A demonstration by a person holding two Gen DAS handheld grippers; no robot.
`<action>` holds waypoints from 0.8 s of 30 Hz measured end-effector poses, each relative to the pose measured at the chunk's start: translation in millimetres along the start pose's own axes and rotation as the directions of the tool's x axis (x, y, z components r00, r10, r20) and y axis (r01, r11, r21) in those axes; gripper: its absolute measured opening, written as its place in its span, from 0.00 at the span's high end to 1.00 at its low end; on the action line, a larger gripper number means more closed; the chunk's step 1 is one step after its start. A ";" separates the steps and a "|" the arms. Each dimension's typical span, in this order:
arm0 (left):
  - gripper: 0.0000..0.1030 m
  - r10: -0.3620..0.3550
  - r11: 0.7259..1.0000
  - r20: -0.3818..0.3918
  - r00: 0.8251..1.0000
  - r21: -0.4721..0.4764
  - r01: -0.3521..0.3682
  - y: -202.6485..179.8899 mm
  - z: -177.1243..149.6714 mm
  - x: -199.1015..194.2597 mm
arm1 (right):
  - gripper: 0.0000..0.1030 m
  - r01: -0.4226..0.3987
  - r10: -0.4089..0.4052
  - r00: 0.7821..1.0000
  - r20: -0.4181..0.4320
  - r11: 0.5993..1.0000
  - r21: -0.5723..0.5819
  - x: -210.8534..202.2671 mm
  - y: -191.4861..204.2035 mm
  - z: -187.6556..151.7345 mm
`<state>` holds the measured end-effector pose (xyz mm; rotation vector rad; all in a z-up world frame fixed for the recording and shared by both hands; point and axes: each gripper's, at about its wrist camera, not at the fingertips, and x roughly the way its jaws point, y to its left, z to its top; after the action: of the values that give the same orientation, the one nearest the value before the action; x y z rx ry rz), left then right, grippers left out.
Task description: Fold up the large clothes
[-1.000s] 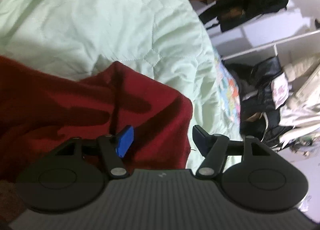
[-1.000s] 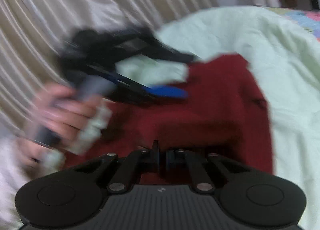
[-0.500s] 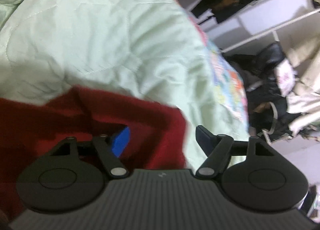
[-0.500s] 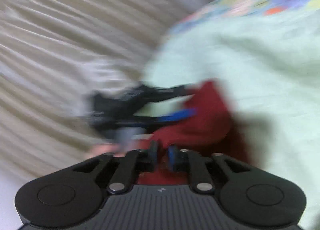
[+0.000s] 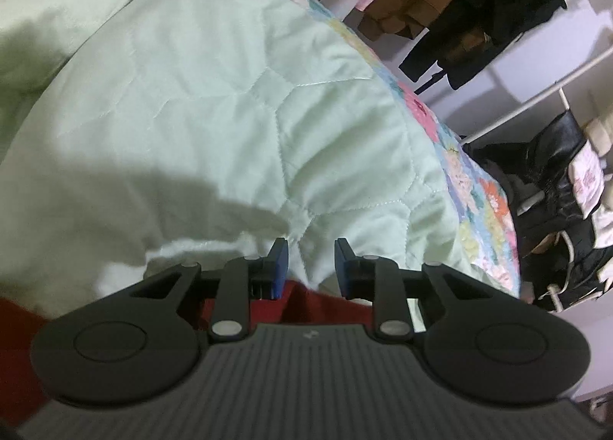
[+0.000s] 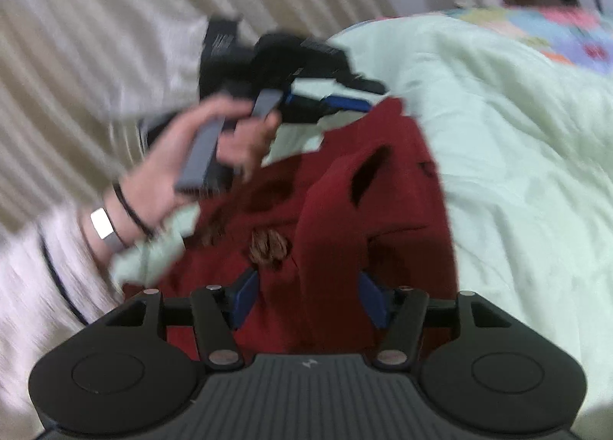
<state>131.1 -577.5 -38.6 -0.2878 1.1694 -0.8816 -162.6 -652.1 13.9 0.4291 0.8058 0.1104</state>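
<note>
In the right wrist view, a ribbed pale curtain closes off the far left, and in front of it the person's hand, a silver band and dark cords at its wrist, holds the left gripper at the far corner of the red garment. Its blue fingers reach that corner, but blur hides whether they pinch it. In the left wrist view its jaws have just been closing and stand with a gap between the blue pads. Nothing is clamped there; only pale quilt shows in the gap, and the garment's edge sits below the pads. The dark red garment lies bunched on the quilt in the middle of the bed, with raised folds, a dark slit-like opening and a brownish patch near its near end. The right gripper sits low over that near end. Its jaws have just been opening; they stand apart with a ridge of red cloth between them, the pads not pressing on it. To the right the mint-green quilt spreads wide and open, with room all along it. Its edge drops onto a patchwork floral sheet. Beyond the bed's right edge, a white rack carries hanging dark clothes and heaped bags, close beside the mattress.
</note>
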 end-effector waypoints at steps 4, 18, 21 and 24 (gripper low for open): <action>0.76 -0.034 0.999 -0.013 0.999 -0.001 0.034 9.2 -6.6 -15.0 | 0.97 0.012 -0.016 1.000 0.023 0.986 0.164 6.5 -6.6 9.2; 0.52 -0.071 0.975 -0.167 0.983 0.195 0.104 54.0 -97.6 -185.0 | 0.84 -0.035 0.085 0.993 -0.077 0.863 0.504 -34.4 -29.1 -54.4; 0.41 -0.002 0.969 -0.179 0.984 0.241 0.046 72.3 -129.7 -233.5 | 0.61 0.054 -0.037 0.998 -0.049 0.901 0.431 -48.7 -1.0 -65.3; 0.34 0.046 0.968 -0.141 0.989 0.249 -0.010 94.1 -154.7 -274.0 | 0.50 0.189 -0.210 0.974 0.080 0.959 0.209 -69.1 56.9 -68.1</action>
<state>5.6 -281.1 26.6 -0.0019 1.1804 -1.0261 -255.6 -595.6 42.4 0.5360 0.7579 -0.1814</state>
